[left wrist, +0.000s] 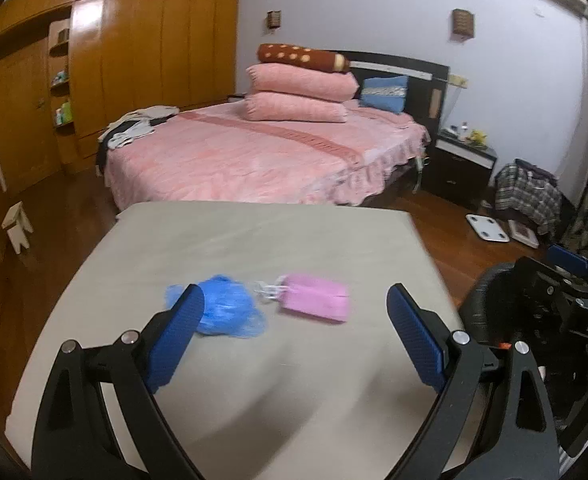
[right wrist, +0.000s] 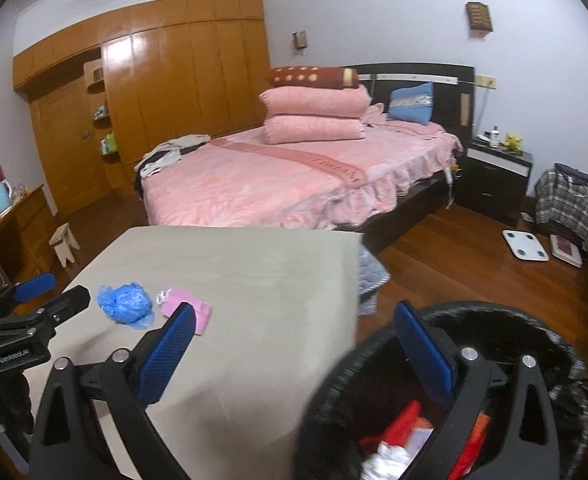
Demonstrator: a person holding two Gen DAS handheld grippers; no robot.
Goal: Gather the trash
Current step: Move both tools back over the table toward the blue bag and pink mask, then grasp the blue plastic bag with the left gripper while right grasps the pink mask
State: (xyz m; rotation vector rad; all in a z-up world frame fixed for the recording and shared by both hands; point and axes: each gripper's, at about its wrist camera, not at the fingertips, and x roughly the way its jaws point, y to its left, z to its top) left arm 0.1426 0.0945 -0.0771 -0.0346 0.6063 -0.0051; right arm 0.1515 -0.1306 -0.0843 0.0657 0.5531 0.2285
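Looks like we're mid-collection: two bits of trash are left on the beige cloth-covered surface (left wrist: 254, 360), a crumpled blue plastic bag (left wrist: 230, 312) and a pink rectangular packet (left wrist: 318, 298) just beside it, mid-frame in the left wrist view. The left gripper (left wrist: 294, 320) hovers above them, fingers spread wide and empty; next it probably needs to drop and close on one. The right gripper (right wrist: 294, 348), also spread and empty, hangs over the black-lined trash bin (right wrist: 494, 320) at lower right.
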